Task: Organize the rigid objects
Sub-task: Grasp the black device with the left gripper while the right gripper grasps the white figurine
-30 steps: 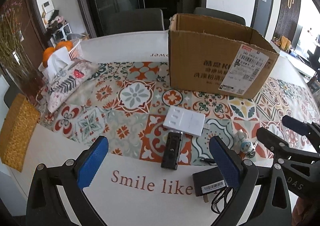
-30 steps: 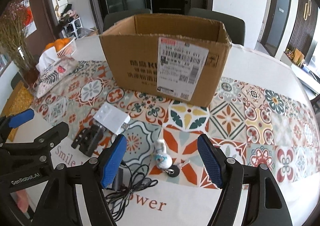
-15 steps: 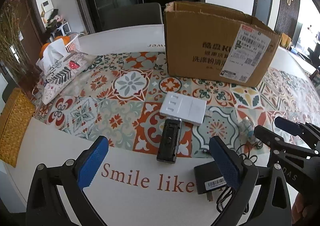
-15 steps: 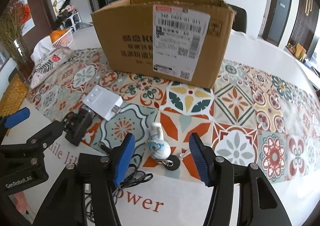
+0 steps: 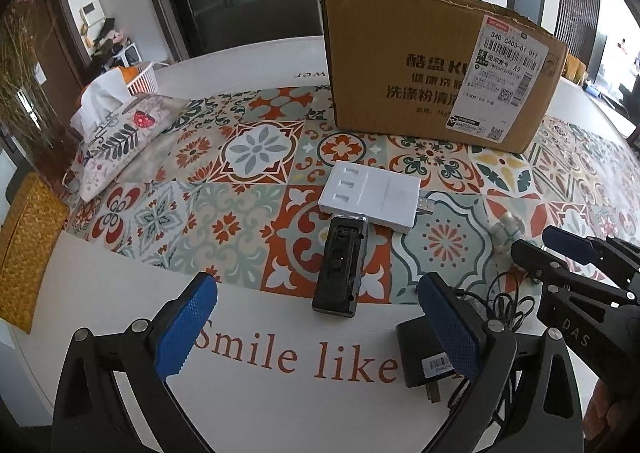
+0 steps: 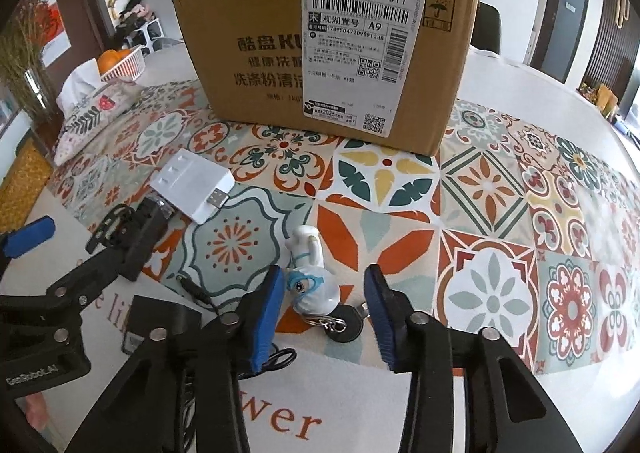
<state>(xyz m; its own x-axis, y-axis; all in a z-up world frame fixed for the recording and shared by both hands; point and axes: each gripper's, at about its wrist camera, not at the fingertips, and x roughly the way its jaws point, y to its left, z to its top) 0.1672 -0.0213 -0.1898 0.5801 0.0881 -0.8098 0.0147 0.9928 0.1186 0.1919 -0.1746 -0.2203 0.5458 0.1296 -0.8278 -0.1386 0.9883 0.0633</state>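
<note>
Nearest in the right wrist view, the right gripper (image 6: 326,301) stands released, its blue pads either side of a small white and blue figurine (image 6: 311,281); I cannot tell whether the left pad touches it. A key ring and dark round tag (image 6: 345,327) lie at the figurine's near side, partly hidden behind it. To the left, a black power adapter (image 5: 420,349) lies on the white table edge (image 5: 120,301), half covered by the left gripper's right finger, its cable (image 5: 504,297) in a tangle. The left gripper (image 5: 316,325) is also released and holds nothing. Just beyond it lies a black oblong device (image 5: 338,273), its far end touching a flat white hub (image 5: 370,201) whose USB plug sticks out on the right. Farthest stands the cardboard box (image 6: 320,53); its inside is out of sight. Far left, a tissue pouch (image 5: 120,133) is partly cut off.
</note>
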